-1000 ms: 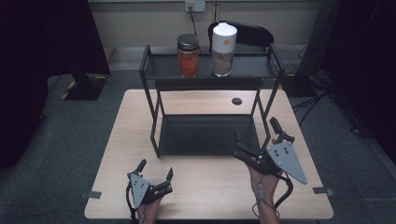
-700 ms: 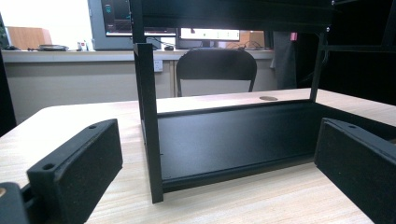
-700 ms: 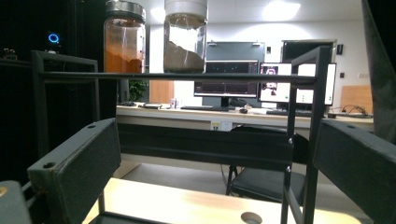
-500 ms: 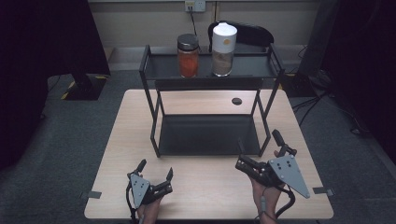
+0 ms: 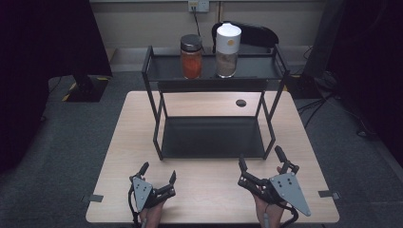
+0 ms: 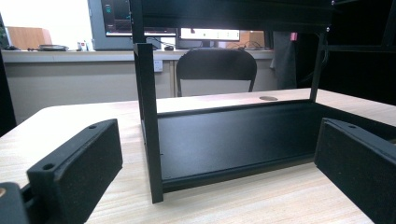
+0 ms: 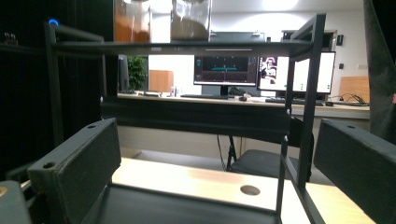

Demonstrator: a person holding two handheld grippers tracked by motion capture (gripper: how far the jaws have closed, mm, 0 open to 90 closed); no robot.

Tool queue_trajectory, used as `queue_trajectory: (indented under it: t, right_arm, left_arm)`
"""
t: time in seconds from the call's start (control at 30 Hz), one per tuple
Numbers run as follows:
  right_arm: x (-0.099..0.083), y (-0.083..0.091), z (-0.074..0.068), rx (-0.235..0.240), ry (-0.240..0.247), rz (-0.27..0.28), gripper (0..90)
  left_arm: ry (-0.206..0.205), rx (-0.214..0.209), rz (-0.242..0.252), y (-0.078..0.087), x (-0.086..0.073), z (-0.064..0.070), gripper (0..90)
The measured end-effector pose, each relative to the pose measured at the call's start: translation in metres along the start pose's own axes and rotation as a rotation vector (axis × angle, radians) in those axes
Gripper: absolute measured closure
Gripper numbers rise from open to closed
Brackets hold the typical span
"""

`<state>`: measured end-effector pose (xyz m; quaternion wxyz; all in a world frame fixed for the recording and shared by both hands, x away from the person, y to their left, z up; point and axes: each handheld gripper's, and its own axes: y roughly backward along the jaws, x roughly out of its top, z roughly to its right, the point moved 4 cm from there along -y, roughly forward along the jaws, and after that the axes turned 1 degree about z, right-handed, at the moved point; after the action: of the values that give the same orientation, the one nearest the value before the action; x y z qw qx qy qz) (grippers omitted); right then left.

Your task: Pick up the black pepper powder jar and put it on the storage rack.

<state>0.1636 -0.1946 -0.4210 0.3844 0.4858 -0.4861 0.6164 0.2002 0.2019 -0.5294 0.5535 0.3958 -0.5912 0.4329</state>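
**Two empty grippers at the near edge, jars up on the rack**

From above, we see the left gripper [image 5: 158, 176] resting on the table [image 5: 119, 156] near its front left corner, jaws apart and holding nothing. The right gripper [image 5: 261, 164] sits toward the front right corner, just in front of the rack [image 5: 151, 95], its jaws also spread and empty. The things nearest our work stand well away on the rack's upper shelf: an orange jar [image 5: 191, 57] toward the shelf's middle and a white-lidded jar [image 5: 228, 50] just beside it on the right, both upright and close together.

Along the left gripper's own jaws, we look across the tabletop [image 6: 233, 200] at the rack's front left post [image 6: 148, 121] and its dark bottom tray [image 6: 233, 140]. Nothing lies between the pads.

Along the right gripper's jaws, the top shelf [image 7: 177, 46] crosses high overhead, with the bottoms of the two jars [image 7: 161, 18] showing above it. The front right post [image 7: 310, 93] stands close by.

Our worry, judging from this: reaching up, a wide-open jaw could catch the shelf rail or a post and shake the rack. Because the jars stand so close, a jaw slid between them could knock one over or push it off the back edge.
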Motion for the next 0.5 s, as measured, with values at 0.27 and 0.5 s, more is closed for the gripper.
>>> queue_trajectory:
  t: [0.27,0.5]
  right_arm:
    - [-0.02,0.007,0.004,0.01,-0.022,0.004,0.0]
    - [-0.032,0.011,0.004,-0.002,-0.006,-0.014,0.0]
  left_arm:
    - [0.0,0.0,0.0,0.0,0.0,0.0,0.2]
    - [0.0,0.0,0.0,0.0,0.0,0.0,0.2]
